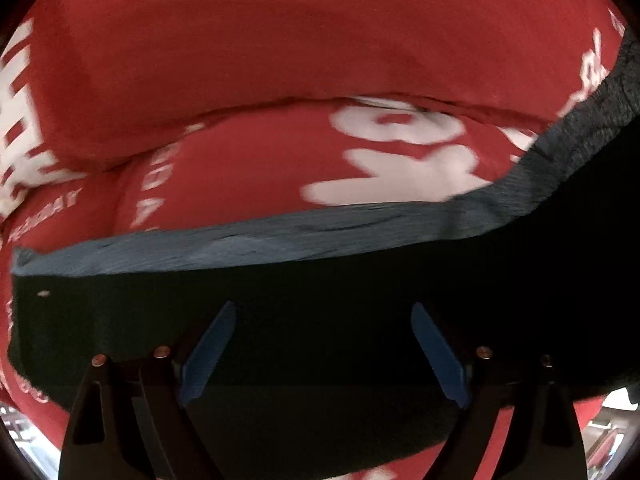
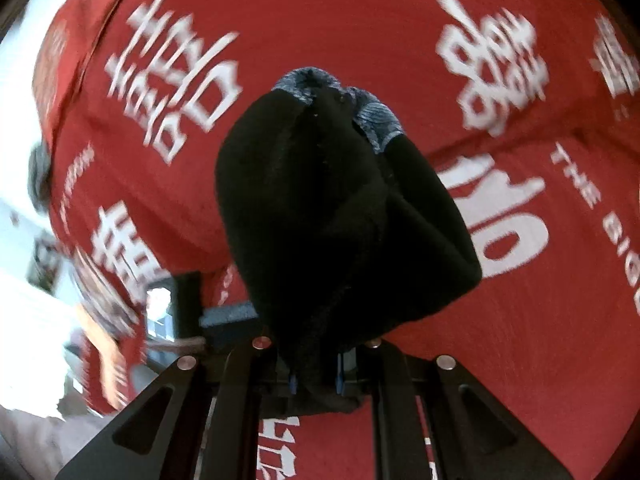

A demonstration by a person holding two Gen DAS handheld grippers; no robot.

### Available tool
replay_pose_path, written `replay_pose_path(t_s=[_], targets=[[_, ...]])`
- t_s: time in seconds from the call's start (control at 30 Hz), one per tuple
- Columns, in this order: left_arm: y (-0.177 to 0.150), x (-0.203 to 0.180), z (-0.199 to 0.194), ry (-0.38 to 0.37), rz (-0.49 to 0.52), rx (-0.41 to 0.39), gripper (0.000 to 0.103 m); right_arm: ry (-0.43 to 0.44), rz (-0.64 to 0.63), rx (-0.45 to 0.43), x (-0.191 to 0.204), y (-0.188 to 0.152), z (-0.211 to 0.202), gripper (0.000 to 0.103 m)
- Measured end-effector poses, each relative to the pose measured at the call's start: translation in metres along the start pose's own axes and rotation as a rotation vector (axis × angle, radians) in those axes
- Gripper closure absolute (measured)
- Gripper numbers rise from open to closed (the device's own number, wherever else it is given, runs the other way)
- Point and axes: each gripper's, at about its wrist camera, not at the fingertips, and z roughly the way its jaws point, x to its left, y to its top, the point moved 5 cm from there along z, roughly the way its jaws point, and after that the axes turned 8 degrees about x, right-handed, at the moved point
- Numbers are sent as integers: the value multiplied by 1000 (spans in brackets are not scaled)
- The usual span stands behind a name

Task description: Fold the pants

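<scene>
Left gripper (image 1: 322, 350): jaws spread wide, blue pads showing on the inner faces, nothing pinched. Black pants (image 1: 360, 320) lie flat beneath and between the jaws, reaching past both fingertips. The grey ribbed waistband (image 1: 280, 236) runs crosswise just ahead of the jaws and curves up to the right.

Right gripper (image 2: 316, 380): jaws pressed close together, pinching a bunched fold of the black pants (image 2: 340, 216). The cloth rises from between the jaws as a dark mound ahead of them; a grey ribbed edge (image 2: 376, 120) shows at the far end of the mound.

Red cloth with white printed characters (image 1: 240, 40): covers the surface under the pants, seen ahead of and to both sides of each pair of jaws; creased across the left wrist view beyond the waistband. Print is motion-blurred.
</scene>
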Motion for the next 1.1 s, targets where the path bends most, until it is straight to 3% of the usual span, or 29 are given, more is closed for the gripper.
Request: replay_pose_path(t_s=[0.13, 0.3, 0.47, 0.57, 0.7, 0.73, 0.8, 0.9, 0.97, 1.03, 1.1], targets=[[-13, 69, -12, 46, -44, 1, 12, -72, -118, 52, 55, -16, 27, 89], [-24, 164, 3, 90, -134, 41, 12, -198, -253, 164, 121, -50, 98, 85], [-47, 230, 10, 87, -217, 81, 12, -370, -364, 313, 162, -95, 178, 66], [-54, 250, 10, 68, -239, 78, 12, -503, -502, 298, 193, -114, 183, 55], [-56, 259, 4, 38, -229, 77, 12, -442, -647, 291, 233, -138, 160, 46], [-55, 256, -1, 20, -221, 70, 12, -357, -656, 313, 241, -144, 151, 46], [-55, 245, -14, -32, -196, 61, 12, -220, -569, 348, 238, -141, 136, 46], [-54, 216, -27, -138, -122, 56, 12, -63, -224, 373, 185, -119, 120, 46], [-51, 188, -28, -192, -60, 62, 12, 76, 128, 396, 126, -111, 118, 46], [-49, 165, -24, -245, -25, 84, 12, 150, 319, 391, 94, -113, 118, 46], [-47, 146, -21, -288, 4, 98, 16, 194, 406, 357, 71, -110, 115, 46]])
